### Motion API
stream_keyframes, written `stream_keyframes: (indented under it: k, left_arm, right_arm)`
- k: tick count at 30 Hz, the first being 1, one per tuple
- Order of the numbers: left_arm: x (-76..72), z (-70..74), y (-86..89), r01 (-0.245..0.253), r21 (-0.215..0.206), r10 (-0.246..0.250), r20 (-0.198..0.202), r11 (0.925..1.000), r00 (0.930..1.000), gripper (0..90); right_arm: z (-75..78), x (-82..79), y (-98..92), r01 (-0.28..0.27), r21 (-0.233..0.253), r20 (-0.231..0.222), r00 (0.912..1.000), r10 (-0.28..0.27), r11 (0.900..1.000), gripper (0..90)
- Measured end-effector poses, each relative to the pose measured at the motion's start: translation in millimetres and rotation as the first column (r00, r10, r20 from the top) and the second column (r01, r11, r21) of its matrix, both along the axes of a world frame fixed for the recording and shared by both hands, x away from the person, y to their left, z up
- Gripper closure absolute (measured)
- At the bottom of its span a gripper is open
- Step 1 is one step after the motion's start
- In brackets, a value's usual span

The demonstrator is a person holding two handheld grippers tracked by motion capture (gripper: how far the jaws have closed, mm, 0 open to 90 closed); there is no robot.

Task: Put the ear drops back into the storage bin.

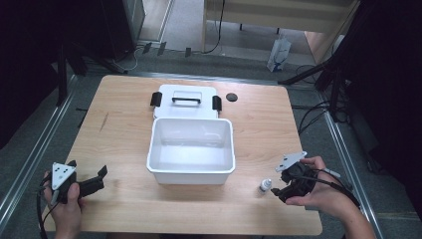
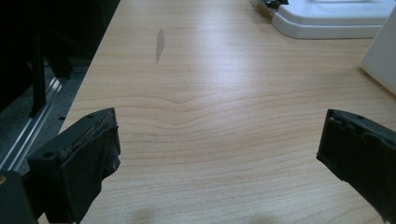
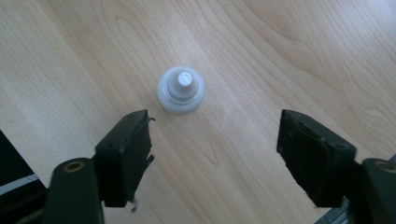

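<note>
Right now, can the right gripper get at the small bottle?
Probably yes. The right gripper has its jaws open and points down at the small bottle, which stands upright just ahead on bare table; nothing lies between.

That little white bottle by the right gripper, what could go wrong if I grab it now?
The small white bottle stands upright, beyond the open right gripper and off toward one jaw, so closing now could knock it over. It also stands near the table's front edge, so a tipped bottle might roll off.

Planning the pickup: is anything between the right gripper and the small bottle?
Nothing visible. The right gripper is open just short of the bottle, with bare table between them.
</note>
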State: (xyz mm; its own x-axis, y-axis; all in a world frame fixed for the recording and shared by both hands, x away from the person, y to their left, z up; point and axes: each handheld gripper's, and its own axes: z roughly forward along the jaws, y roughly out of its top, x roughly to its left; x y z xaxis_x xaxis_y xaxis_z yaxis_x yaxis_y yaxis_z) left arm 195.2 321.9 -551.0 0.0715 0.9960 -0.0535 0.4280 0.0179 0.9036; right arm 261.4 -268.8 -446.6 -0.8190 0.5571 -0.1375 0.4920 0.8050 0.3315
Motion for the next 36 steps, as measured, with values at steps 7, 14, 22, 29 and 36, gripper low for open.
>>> stream_keyframes:
  k: [7,14,22,29,36]
  left_arm:
    - [0.1,0.0,0.1,-0.001,-0.003,0.001,0.0,1.0,1.0,0.0]
    - [0.2,-0.1,0.7,0.0,-0.007,0.0,0.0,1.0,1.0,0.0]
    - [0.4,-0.1,0.8,-0.001,-0.011,0.001,-0.001,0.9999,1.0,0.0]
    - [0.5,-0.1,0.8,0.0,-0.011,0.0,0.0,0.9999,1.0,0.0]
    - [0.6,-0.1,0.7,0.0,-0.01,0.0,-0.001,0.9999,1.0,0.0]
  right_arm:
    - [-1.2,4.1,14.8,-0.063,-0.068,-0.061,0.9964,0.058,0.996,43.4]
    - [-1.8,11.3,26.9,-0.101,-0.097,-0.127,0.9879,0.089,0.99,55.3]
    - [-4.8,17.5,32.6,-0.121,-0.107,-0.15,0.9832,0.104,0.987,65.7]
    - [-6.3,19.5,38.5,-0.138,-0.138,-0.152,0.9814,0.117,0.981,70.3]
    - [-7.6,19.8,39.5,-0.148,-0.139,-0.16,0.9792,0.125,0.979,71.6]
